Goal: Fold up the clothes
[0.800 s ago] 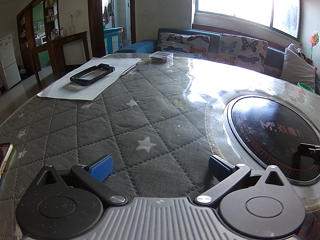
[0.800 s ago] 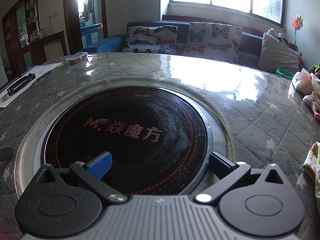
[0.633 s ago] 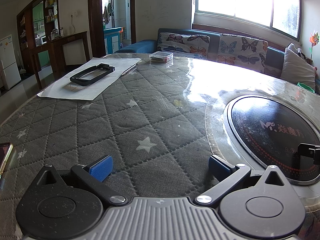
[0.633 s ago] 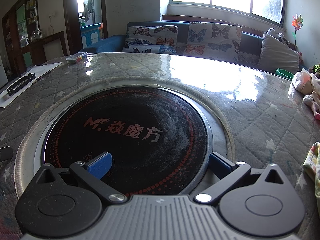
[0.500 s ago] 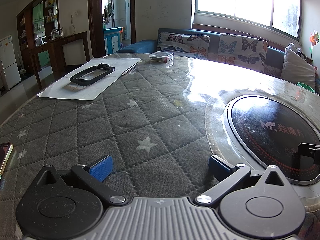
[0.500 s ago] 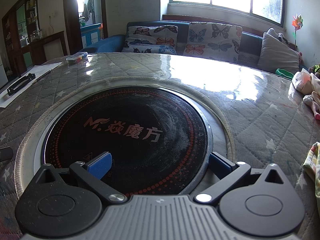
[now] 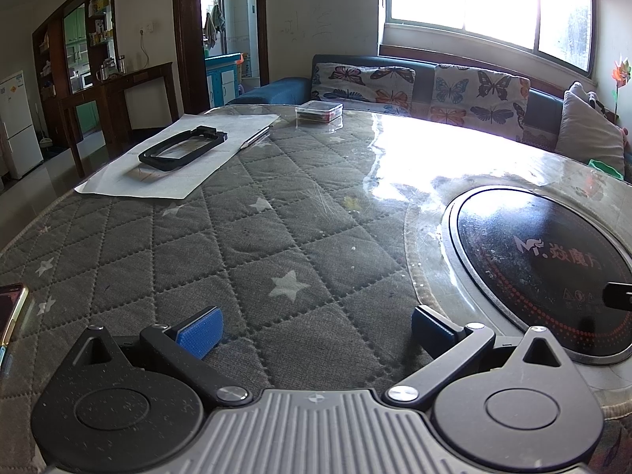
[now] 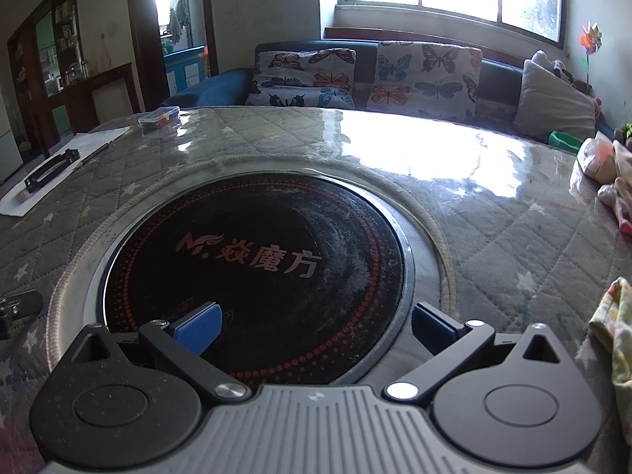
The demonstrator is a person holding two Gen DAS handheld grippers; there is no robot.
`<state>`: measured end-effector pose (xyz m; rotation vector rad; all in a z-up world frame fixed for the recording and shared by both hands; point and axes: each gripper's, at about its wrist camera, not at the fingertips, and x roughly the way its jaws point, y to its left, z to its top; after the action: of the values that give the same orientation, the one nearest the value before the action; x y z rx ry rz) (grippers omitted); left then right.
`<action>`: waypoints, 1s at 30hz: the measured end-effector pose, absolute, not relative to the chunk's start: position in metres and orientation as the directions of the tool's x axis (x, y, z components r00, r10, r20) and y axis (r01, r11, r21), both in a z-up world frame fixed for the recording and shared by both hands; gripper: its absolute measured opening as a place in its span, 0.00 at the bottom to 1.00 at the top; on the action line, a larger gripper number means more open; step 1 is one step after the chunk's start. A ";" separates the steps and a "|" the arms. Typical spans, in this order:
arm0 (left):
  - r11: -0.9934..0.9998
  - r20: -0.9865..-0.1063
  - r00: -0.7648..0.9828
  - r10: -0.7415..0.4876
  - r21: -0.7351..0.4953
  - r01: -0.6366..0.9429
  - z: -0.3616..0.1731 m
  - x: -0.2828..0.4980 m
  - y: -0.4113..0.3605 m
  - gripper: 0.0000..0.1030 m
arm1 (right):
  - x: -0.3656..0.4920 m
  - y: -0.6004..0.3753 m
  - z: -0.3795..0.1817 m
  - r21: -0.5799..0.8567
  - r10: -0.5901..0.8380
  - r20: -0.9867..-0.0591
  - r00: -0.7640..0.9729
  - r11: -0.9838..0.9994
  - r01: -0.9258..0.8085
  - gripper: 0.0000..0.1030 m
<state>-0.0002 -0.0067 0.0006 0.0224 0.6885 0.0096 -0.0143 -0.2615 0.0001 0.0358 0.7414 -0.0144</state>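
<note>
Blue pads sit on the tips of both grippers, and both are spread wide with nothing between them. The left gripper hangs over the grey quilted cover with white stars that lies on the bench. The right gripper hangs over a round black cooker plate set into the bench. No folding has begun yet. The clothes are off to the right side. A flowery yellow cloth lies near the right gripper at the bench edge, and more pale clothes are piled farther back on the right. I think the cloth is soft, light and floppy, so it will droop and bunch up when lifted. It is best to pinch it at a corner or along an edge, one gripper on each side. The clear shiny sheet over the bench may let it slide. The cooker plate has red writing, a letter M with some Chinese signs. Farther away on the left are a white paper with a black frame on it and a small clear box. Behind the bench is a blue sofa with butterfly cushions.
</note>
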 end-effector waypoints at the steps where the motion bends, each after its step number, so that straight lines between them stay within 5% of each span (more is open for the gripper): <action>1: 1.000 -0.637 0.771 0.020 0.026 -0.005 0.001 -0.001 -0.008 1.00 | -0.018 -0.260 0.003 0.012 -0.004 -0.670 0.742 1.000 0.016 1.00; 30: 0.968 -0.695 0.696 -0.180 -0.001 0.249 0.026 -0.065 -0.079 1.00 | -0.166 -0.284 0.064 -0.077 -0.016 -0.590 0.808 0.996 -0.037 1.00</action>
<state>-0.0651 -0.0788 0.0263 0.0958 0.7645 -0.2395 -0.1659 -0.2838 0.0639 -0.0866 0.6309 0.0117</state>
